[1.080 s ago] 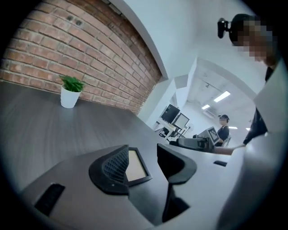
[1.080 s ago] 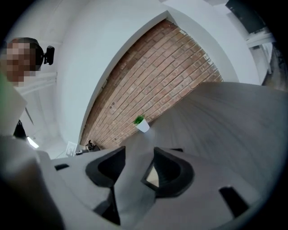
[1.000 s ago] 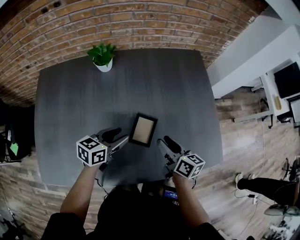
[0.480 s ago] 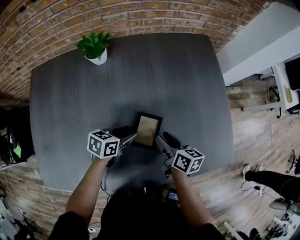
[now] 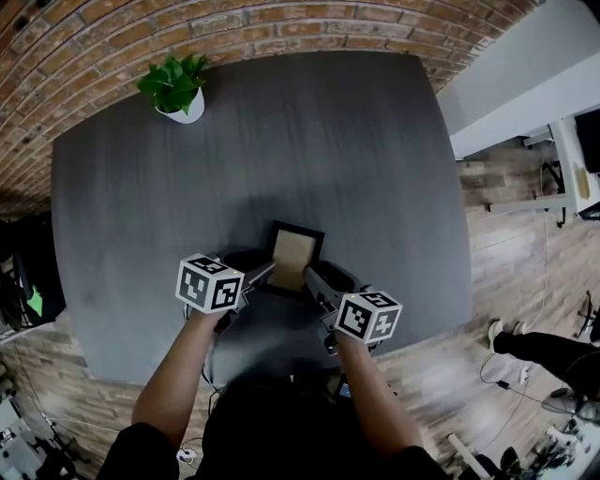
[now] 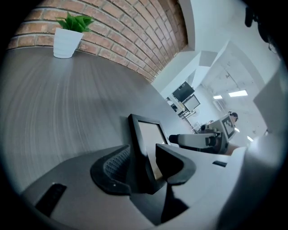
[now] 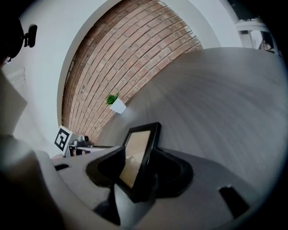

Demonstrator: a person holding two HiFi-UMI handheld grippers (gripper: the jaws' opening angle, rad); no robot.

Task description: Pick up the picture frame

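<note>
A small black picture frame (image 5: 292, 255) with a tan face lies on the dark grey table (image 5: 375, 159), close to the near edge. My left gripper (image 5: 255, 270) is at its near left corner and my right gripper (image 5: 323, 278) at its near right corner. In the left gripper view the frame (image 6: 146, 143) stands edge-on between the jaws of the left gripper (image 6: 145, 155). These jaws have just been closing, with a gap still showing on the glass side. The right gripper view shows the frame (image 7: 140, 148) between the wide jaws of the right gripper (image 7: 138, 161), with no pads pressing.
A potted green plant (image 5: 174, 89) in a white pot stands at the table's far left corner, by the brick wall (image 5: 234, 28). Wooden floor and white desks (image 5: 525, 103) lie to the right. The table's front edge runs just under my hands.
Both grippers have come down and forward from beside the frame. They now straddle its near corners. The frame has not moved on the table.
</note>
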